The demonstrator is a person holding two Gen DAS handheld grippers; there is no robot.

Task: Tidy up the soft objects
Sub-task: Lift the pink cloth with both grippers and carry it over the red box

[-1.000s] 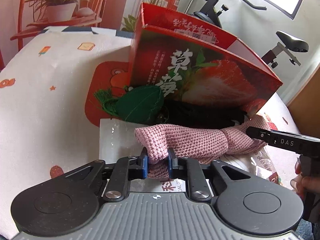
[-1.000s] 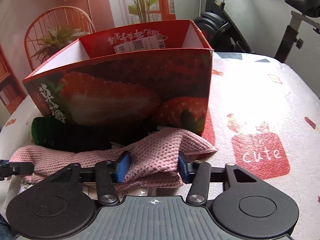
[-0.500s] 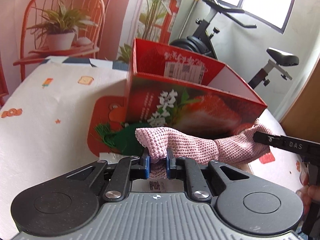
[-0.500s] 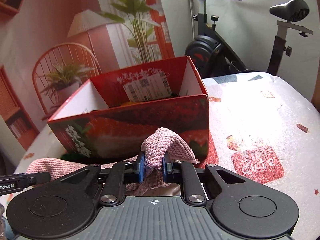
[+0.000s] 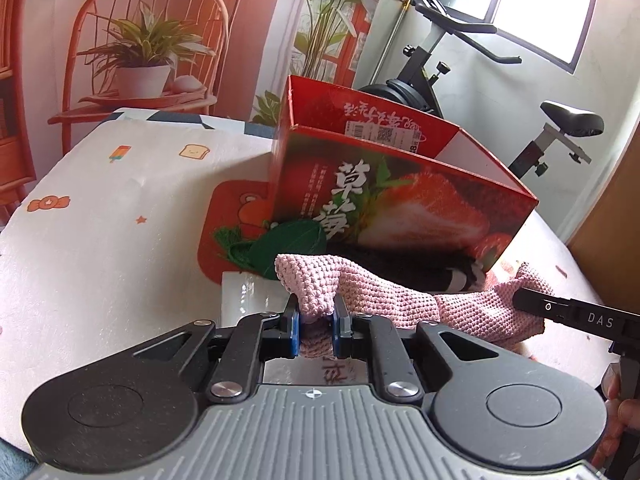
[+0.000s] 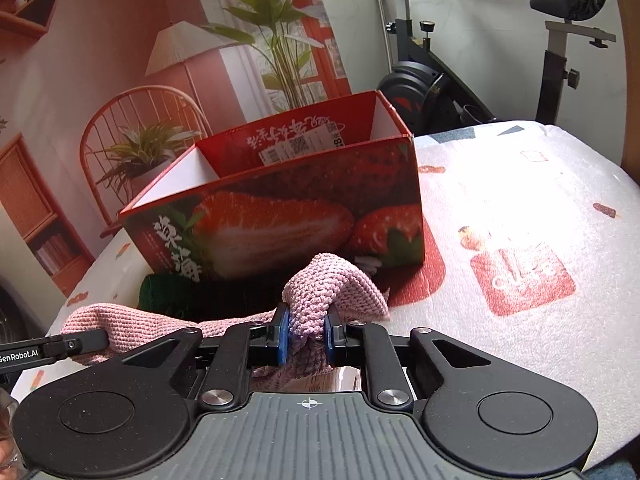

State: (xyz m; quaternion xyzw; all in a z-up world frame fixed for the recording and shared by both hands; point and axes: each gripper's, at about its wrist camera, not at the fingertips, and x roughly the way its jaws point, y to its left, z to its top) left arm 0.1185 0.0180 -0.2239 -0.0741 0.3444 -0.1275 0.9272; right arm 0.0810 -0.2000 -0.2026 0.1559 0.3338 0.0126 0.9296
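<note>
A pink knitted cloth (image 5: 384,300) is stretched between my two grippers, lifted off the table in front of the red strawberry box (image 5: 400,200). My left gripper (image 5: 316,330) is shut on its left end. My right gripper (image 6: 306,336) is shut on its right end (image 6: 332,284). The right gripper also shows at the right edge of the left wrist view (image 5: 576,316). The open box (image 6: 280,216) stands just behind the cloth. A green cloth (image 5: 288,246) and a black cloth (image 5: 420,270) lie at the box's foot.
A white packet (image 5: 248,300) lies on the table under the left gripper. The patterned tablecloth (image 6: 520,216) stretches right of the box. An exercise bike (image 5: 460,72) and a backdrop with chair and plants stand behind the table.
The right gripper closed on the pink cloth's right end. Both grippers lifted the cloth off the table, and the box's open top came into view.
</note>
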